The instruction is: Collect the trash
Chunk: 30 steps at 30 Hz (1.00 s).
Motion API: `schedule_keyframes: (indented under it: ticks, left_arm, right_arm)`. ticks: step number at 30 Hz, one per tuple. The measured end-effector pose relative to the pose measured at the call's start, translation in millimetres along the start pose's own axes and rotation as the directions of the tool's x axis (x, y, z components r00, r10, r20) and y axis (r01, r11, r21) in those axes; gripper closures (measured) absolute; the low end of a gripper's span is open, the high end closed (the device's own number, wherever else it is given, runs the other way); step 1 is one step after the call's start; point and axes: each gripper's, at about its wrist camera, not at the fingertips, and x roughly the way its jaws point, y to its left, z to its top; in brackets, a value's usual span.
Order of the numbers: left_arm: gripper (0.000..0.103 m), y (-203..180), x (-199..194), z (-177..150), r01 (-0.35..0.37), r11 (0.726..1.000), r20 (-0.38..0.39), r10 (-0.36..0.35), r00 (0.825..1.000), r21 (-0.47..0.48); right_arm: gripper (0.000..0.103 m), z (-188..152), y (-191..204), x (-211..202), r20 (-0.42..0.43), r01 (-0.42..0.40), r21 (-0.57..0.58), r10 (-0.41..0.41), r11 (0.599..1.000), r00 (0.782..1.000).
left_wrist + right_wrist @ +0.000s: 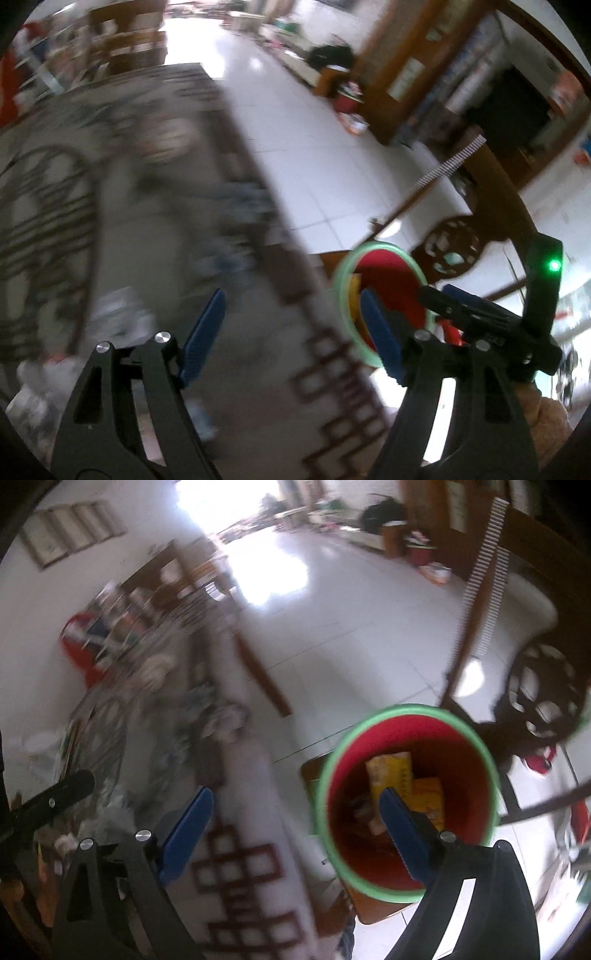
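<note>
A red bin with a green rim (pixel 406 801) stands on a wooden stool beside the table; it holds yellow packets (pixel 402 775) and other scraps. It also shows in the left wrist view (pixel 384 295), partly behind the fingers. My right gripper (pixel 295 830) is open and empty, its right finger over the bin's mouth. My left gripper (pixel 291 332) is open and empty above the table edge. Crumpled white trash (pixel 118 314) lies on the table at the left, blurred. The right gripper's body (pixel 491 317) shows in the left wrist view.
The table has a patterned cloth (pixel 147 184) with a brown border and blurred clutter (pixel 218 712). White tile floor (pixel 314 147) stretches beyond. A carved wooden chair (pixel 543 690) stands right of the bin. Shelves and furniture line the far walls.
</note>
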Motion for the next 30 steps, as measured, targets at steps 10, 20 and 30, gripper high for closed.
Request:
schedule_keyframes:
  ticks: [10, 20, 30]
  left_arm:
    - [0.023, 137, -72, -55, -0.207, 0.968, -0.011, 0.207, 0.978, -0.140]
    - [0.020, 230, -112, -126, -0.264, 0.939, -0.120, 0.242, 0.963, -0.222]
    - [0.019, 270, -123, -139, -0.207, 0.958, -0.125, 0.185, 0.975, -0.200]
  right_arm:
    - [0.015, -31, 155, 34, -0.161, -0.172, -0.379, 0.118, 0.909, 0.980]
    - [0.008, -116, 291, 56, -0.345, -0.331, -0.673, 0.115, 0.661, 0.931]
    - [0.033, -164, 333, 104, -0.327, -0.246, -0.766, -0.030, 0.594, 0.945]
